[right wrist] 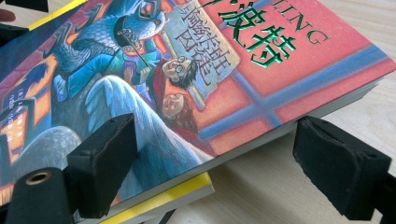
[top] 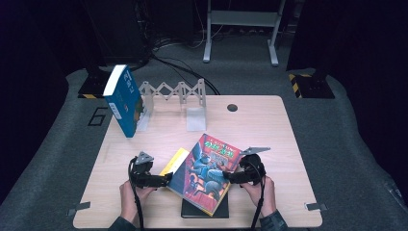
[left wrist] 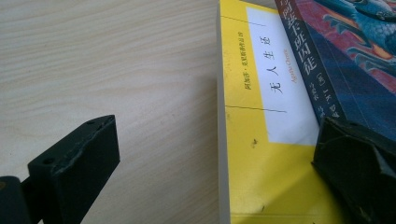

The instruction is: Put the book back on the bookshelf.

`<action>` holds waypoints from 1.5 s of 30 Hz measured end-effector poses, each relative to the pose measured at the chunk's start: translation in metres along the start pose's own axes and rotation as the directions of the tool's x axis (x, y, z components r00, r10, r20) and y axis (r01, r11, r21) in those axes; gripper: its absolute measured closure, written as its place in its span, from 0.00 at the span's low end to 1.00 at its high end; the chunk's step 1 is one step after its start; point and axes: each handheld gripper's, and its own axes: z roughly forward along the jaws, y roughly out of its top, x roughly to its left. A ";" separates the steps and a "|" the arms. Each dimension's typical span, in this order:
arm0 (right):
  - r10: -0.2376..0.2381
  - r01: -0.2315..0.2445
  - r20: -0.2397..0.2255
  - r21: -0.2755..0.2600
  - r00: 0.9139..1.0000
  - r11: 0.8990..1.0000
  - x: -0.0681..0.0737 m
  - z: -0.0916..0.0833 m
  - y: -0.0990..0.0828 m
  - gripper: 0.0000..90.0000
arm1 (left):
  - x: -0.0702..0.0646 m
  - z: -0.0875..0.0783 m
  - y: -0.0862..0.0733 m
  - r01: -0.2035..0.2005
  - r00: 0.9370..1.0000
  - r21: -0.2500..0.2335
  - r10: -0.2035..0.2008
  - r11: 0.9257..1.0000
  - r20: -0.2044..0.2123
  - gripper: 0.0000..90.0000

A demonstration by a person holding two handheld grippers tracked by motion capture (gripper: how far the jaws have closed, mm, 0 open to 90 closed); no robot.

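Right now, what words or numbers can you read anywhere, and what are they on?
"无人生还" and "Agatha Christie": white panel of the yellow book.
"波特" in green, with "LING" above: red cover of the illustrated book.
"班囚徒": that book's spine, left gripper view.
"6": grey floor mat.
Blue book: spine and label print too small to read.
Small print on the yellow book's panel: blurred.

The novel [top: 208,173] lies on 2 books [top: 174,161] — mid-table (rack [top: 174,91] behind).
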 end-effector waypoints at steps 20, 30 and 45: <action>-0.036 0.037 -0.014 0.052 0.999 0.998 -0.003 0.015 0.022 0.15 | -0.006 -0.012 -0.014 0.020 0.999 0.006 -0.020 1.000 0.026 0.00; -0.038 0.039 -0.020 0.061 0.999 0.997 -0.002 0.021 0.029 0.15 | -0.009 -0.015 -0.020 0.028 0.999 0.005 -0.029 1.000 0.035 0.00; -0.063 0.065 -0.038 0.081 0.997 0.995 -0.003 0.030 0.041 0.15 | -0.013 -0.018 -0.021 0.023 0.999 0.022 -0.024 0.999 0.035 0.00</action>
